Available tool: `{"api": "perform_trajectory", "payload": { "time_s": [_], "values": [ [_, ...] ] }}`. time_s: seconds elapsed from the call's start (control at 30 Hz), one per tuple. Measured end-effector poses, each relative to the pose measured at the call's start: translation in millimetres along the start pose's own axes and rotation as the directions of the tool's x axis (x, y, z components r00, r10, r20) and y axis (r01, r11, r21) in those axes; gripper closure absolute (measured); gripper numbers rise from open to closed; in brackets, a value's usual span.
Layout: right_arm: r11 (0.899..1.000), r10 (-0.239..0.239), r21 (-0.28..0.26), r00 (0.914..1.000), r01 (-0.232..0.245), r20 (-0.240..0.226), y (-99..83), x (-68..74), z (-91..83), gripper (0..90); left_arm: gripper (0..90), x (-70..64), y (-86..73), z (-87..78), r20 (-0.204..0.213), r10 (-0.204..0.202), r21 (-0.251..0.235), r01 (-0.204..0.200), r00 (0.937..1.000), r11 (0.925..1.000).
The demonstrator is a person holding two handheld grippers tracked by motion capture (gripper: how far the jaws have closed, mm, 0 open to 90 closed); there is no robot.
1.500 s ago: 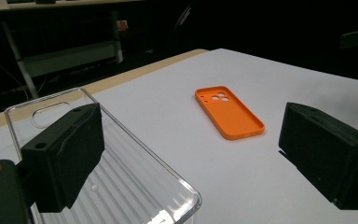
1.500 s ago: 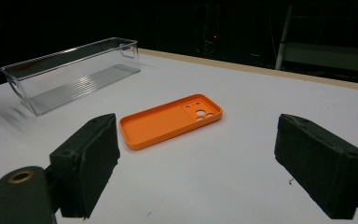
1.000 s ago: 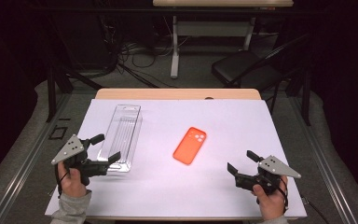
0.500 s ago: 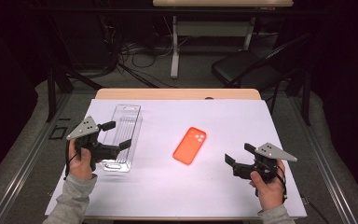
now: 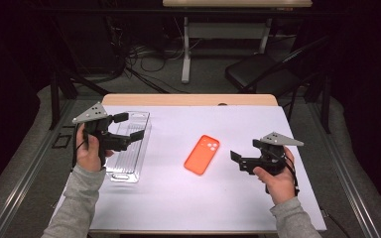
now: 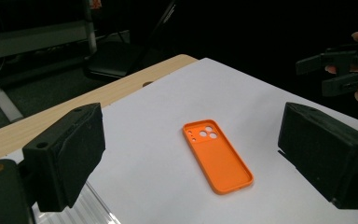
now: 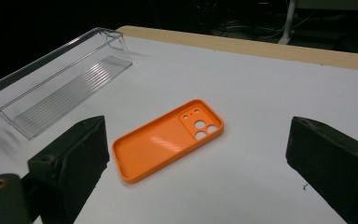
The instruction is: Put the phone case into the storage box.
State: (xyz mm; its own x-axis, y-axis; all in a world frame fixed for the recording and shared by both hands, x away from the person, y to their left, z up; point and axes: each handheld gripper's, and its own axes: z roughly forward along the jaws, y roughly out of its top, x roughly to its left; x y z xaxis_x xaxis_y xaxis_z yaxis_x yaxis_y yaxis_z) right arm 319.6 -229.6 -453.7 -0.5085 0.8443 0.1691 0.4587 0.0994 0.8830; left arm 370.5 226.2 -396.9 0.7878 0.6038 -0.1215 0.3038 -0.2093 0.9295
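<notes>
Orange phone case (image 5: 202,154) lies flat, hollow side up, on the white sheet (image 5: 218,198) covering the desk, roughly mid-desk between both tools. Material looks like matte moulded plastic or silicone; rounded corners, raised rim, square camera block with three round holes and smaller pinholes at the far end.

Clear plastic tray (image 5: 128,148): long, narrow, rigid, ribbed floor, thin upright walls. Sits at the left side of the sheet, well apart from the case.

Left tool (image 5: 129,127): jaws spread wide, nothing between them, held above the tray and pointing toward the case. Jaw pads (image 6: 70,154) are blocky, black, slightly grainy.

Right tool (image 5: 236,159): jaws likewise apart and empty, near the case's right edge, not touching. Same black block pads (image 7: 74,154).

Pale wood desk edge (image 5: 188,99) shows beyond the sheet.
</notes>
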Motion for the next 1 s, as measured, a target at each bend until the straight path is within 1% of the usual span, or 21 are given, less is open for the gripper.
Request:
{"api": "perform_trajectory", "payload": {
  "time_s": [0.07,0.13,0.23,0.3,0.33,0.37,0.4,0.47,0.5,0.53,0.57,0.67,0.73,0.87,1.0],
  "values": [
    [1.000,-0.004,0.007,1.0000,0.004,0.003,6.6,1.8,3.2,4.6,7.6,2.7,4.1,0.1,0.001,-0.013,-0.015,0.013,0.9999,0.9998],
    [1.000,0.000,0.020,1.0000,0.000,0.004,13.3,3.3,6.7,4.7,7.6,4.5,8.2,0.3,-0.005,-0.020,-0.018,0.020,0.9998,0.9996],
    [1.000,-0.006,0.030,0.9999,0.006,0.014,22.5,5.3,11.9,5.0,7.5,6.1,12.1,1.8,-0.053,-0.014,0.004,0.014,0.9985,0.9999],
    [0.999,0.000,0.034,0.9999,-0.001,0.017,28.3,6.6,15.1,5.2,7.5,7.9,13.3,3.3,-0.048,-0.024,0.008,0.024,0.9985,0.9997],
    [0.999,-0.001,0.037,0.9998,0.001,0.021,31.0,7.2,16.8,5.4,7.5,8.4,13.7,4.3,-0.053,-0.033,0.004,0.034,0.9980,0.9994],
    [0.999,-0.002,0.042,0.9997,0.001,0.024,33.4,7.8,18.5,6.0,7.5,8.4,13.7,4.3,-0.053,-0.033,0.004,0.034,0.9980,0.9994],
    [0.999,0.001,0.042,0.9996,-0.002,0.028,35.7,8.5,20.6,6.8,7.5,8.5,15.2,5.4,-0.079,-0.030,0.009,0.031,0.9964,0.9995],
    [0.999,0.001,0.043,0.9994,-0.002,0.035,39.4,9.1,24.7,9.5,7.5,9.6,16.9,4.7,-0.095,-0.019,0.008,0.020,0.9953,0.9998],
    [0.999,0.001,0.043,0.9994,-0.002,0.035,39.4,9.1,24.7,9.5,7.5,9.6,16.9,4.7,-0.095,-0.019,0.008,0.020,0.9953,0.9998],
    [0.999,0.003,0.051,0.9989,-0.005,0.047,42.3,9.5,29.7,12.9,7.5,11.6,17.6,3.4,-0.085,-0.020,0.002,0.020,0.9961,0.9998],
    [0.998,0.003,0.060,0.9987,-0.006,0.052,43.4,9.5,32.0,13.6,7.5,12.5,18.0,2.7,-0.084,-0.023,-0.003,0.022,0.9962,0.9997],
    [0.997,0.007,0.071,0.9983,-0.011,0.057,46.0,9.7,38.2,14.4,7.5,15.5,19.9,-0.3,-0.092,-0.040,-0.023,0.038,0.9950,0.9990],
    [0.997,0.008,0.077,0.9981,-0.013,0.061,47.2,9.8,42.0,15.2,7.5,16.9,21.5,-1.5,-0.096,-0.044,-0.021,0.043,0.9944,0.9989],
    [0.995,0.013,0.095,0.9976,-0.020,0.068,48.8,10.4,48.3,18.3,7.6,19.6,20.8,-1.9,-0.123,-0.029,0.009,0.031,0.9920,0.9995],
    [0.992,0.012,0.125,0.9972,-0.021,0.074,48.6,12.1,55.8,19.8,10.5,24.9,17.5,-2.0,-0.147,-0.056,0.022,0.059,0.9876,0.9980]
  ]
}}
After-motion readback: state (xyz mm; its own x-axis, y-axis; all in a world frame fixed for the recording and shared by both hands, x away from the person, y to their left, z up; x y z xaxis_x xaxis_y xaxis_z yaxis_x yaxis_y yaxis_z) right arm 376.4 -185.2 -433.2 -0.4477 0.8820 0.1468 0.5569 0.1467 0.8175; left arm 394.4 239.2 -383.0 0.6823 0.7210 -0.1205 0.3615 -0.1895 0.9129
